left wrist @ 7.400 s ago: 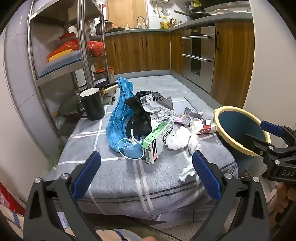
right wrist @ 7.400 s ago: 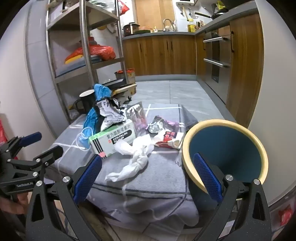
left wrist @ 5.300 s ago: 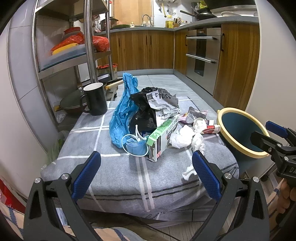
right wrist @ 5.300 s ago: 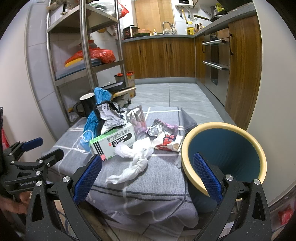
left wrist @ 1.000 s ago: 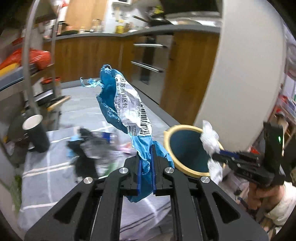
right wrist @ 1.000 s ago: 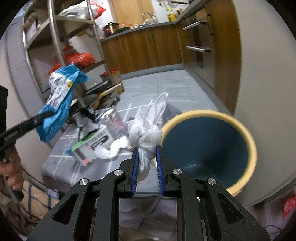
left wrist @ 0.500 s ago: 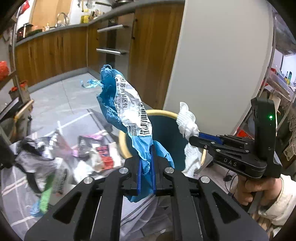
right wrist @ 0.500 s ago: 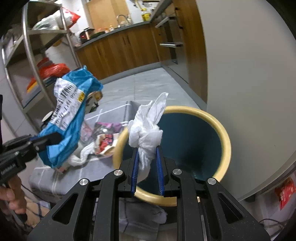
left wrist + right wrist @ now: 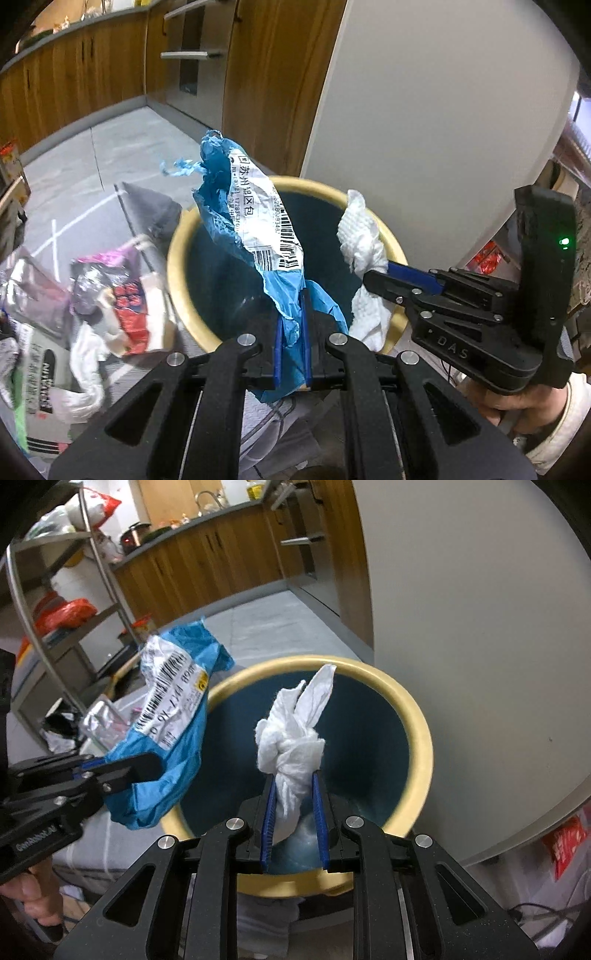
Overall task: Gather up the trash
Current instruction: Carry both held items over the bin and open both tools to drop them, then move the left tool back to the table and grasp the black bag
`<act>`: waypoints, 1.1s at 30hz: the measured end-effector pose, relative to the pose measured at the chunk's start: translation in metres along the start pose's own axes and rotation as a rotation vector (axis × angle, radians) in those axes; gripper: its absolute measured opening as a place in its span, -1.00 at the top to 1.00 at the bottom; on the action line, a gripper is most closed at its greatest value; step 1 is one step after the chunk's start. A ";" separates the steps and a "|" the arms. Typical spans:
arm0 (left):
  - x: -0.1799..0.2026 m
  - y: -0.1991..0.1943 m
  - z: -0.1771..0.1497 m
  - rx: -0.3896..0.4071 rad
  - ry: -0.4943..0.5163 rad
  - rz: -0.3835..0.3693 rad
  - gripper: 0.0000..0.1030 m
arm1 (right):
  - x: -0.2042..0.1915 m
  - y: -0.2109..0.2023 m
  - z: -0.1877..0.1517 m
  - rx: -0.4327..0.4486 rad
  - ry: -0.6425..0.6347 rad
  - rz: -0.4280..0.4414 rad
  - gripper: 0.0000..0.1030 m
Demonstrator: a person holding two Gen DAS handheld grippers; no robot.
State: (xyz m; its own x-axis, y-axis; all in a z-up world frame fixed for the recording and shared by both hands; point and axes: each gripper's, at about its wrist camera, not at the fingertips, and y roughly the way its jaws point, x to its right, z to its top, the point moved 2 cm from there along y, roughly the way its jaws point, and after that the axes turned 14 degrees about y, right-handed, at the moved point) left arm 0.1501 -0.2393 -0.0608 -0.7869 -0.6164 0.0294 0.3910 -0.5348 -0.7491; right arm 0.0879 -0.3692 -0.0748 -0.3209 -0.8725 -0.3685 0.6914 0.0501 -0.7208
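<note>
My left gripper (image 9: 291, 325) is shut on a crumpled blue mailer bag (image 9: 255, 221) with a white barcode label, held over the near-left rim of the teal bin with a yellow rim (image 9: 173, 273). My right gripper (image 9: 293, 794) is shut on a knotted white tissue wad (image 9: 291, 738), which hangs above the bin's (image 9: 421, 738) open mouth. In the left wrist view the right gripper (image 9: 373, 273) comes in from the right with the tissue (image 9: 362, 243). In the right wrist view the left gripper (image 9: 147, 764) holds the bag (image 9: 173, 716) at the bin's left edge.
More trash lies on the grey checked cloth (image 9: 122, 369) left of the bin: foil wrappers (image 9: 103, 280), a red packet (image 9: 129, 314), white tissue (image 9: 85, 354). A white wall panel (image 9: 461, 627) stands right behind the bin. A metal rack (image 9: 55, 620) and wooden cabinets (image 9: 221, 568) are further back.
Both grippers have moved forward and down with their loads, from beside the bin to over its mouth. The bin now fills the middle of both views.
</note>
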 end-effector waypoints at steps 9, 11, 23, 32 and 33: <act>-0.008 0.027 -0.010 -0.073 -0.034 -0.012 0.66 | 0.004 0.009 -0.003 -0.017 0.008 -0.041 0.33; -0.010 0.023 -0.011 -0.064 -0.038 -0.006 0.46 | 0.004 0.009 -0.003 -0.013 0.011 -0.037 0.24; -0.029 -0.050 -0.028 0.052 -0.081 0.087 -0.31 | -0.016 -0.002 -0.008 0.024 -0.009 0.018 -0.04; -0.074 -0.124 -0.045 0.121 -0.170 0.229 -0.50 | -0.034 -0.012 -0.016 0.041 -0.055 0.064 -0.13; -0.080 -0.131 -0.048 0.124 -0.181 0.246 -0.52 | -0.036 -0.013 -0.017 0.045 -0.062 0.067 -0.13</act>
State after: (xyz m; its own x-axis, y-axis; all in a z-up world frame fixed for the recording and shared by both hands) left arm 0.1394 -0.0922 0.0033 -0.5685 -0.8225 -0.0171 0.6225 -0.4165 -0.6626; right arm 0.0791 -0.3299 -0.0619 -0.2328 -0.8964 -0.3771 0.7387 0.0893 -0.6681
